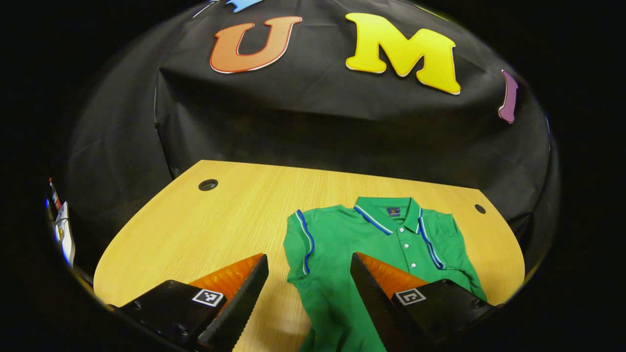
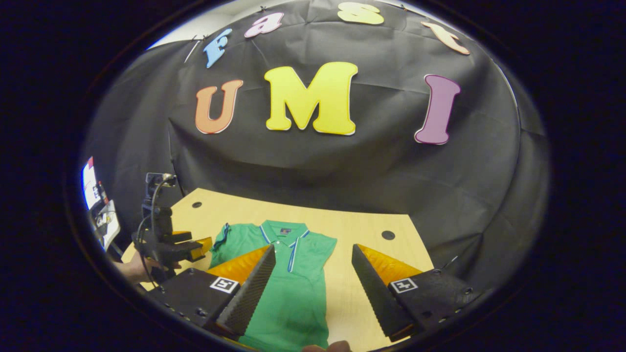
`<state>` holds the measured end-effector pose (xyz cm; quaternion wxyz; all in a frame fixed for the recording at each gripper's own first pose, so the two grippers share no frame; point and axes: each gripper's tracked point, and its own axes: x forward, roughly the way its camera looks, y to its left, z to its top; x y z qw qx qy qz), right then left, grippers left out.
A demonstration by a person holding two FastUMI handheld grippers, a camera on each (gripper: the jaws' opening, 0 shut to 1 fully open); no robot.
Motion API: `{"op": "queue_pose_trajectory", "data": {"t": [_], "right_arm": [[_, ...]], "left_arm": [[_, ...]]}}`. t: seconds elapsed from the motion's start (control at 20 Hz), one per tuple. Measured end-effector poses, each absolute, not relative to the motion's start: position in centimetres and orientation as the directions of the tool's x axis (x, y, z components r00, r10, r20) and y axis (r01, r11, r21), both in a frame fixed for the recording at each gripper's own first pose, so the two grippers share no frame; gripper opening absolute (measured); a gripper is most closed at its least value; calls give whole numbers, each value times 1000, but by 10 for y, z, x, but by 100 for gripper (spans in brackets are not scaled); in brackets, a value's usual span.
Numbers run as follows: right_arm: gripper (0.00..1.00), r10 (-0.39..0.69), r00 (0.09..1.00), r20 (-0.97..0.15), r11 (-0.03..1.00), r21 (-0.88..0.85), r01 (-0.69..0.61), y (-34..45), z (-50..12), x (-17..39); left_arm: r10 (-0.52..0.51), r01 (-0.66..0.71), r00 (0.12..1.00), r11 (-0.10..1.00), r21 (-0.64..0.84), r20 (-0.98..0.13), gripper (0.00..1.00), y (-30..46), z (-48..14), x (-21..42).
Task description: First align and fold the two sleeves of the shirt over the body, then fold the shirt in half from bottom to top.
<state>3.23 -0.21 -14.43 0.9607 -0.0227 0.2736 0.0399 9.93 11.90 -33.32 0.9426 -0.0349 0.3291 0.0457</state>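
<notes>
The green shirt [image 1: 376,254] lies collar-away on the wooden table [image 1: 215,230], sleeves apparently folded in. Your left gripper [image 1: 309,274] and right gripper [image 2: 313,264] hover above, jaws spread, holding nothing; next, likely pinch the hem.

The left gripper view looks down and forward from low over the surface [image 1: 205,220], near the shirt [image 1: 371,244]. The right gripper view sits higher and farther back, facing the booth wall. Both share shirt, surface and wall.
</notes>
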Motion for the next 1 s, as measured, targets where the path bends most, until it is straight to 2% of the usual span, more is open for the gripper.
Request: {"op": "queue_pose_trajectory", "data": {"t": [0.45, 0.6, 0.65, 0.8, 0.85, 0.9, 1.0], "right_arm": [[96, 72, 798, -599, 996, 1, -90, 2, -168, 23], [96, 76, 786, -614, 996, 2, -94, 1, -172, 29], [96, 79, 780, -620, 995, 6, -97, 4, -174, 28], [96, 76, 762, -643, 996, 8, -92, 2, -182, 30], [96, 77, 757, -649, 996, 16, -88, 4, -184, 33], [96, 77, 755, -651, 996, 20, -84, 4, -184, 34], [96, 76, 752, -655, 996, 17, -86, 3, -187, 37]], "left_arm": [[43, -79, 722, 997, -22, -690, 100, 123, -400, 127], [43, -69, 713, 998, -10, -700, 94, 127, -409, 129], [39, -68, 716, 998, -14, -697, 88, 129, -411, 131], [7, -44, 712, 998, -35, -702, 60, 129, -416, 132], [-4, -41, 711, 998, -48, -703, 60, 129, -416, 133], [-17, -40, 717, 997, -65, -696, 47, 128, -416, 134], [-40, -36, 734, 995, -97, -678, 34, 127, -410, 137]]}}
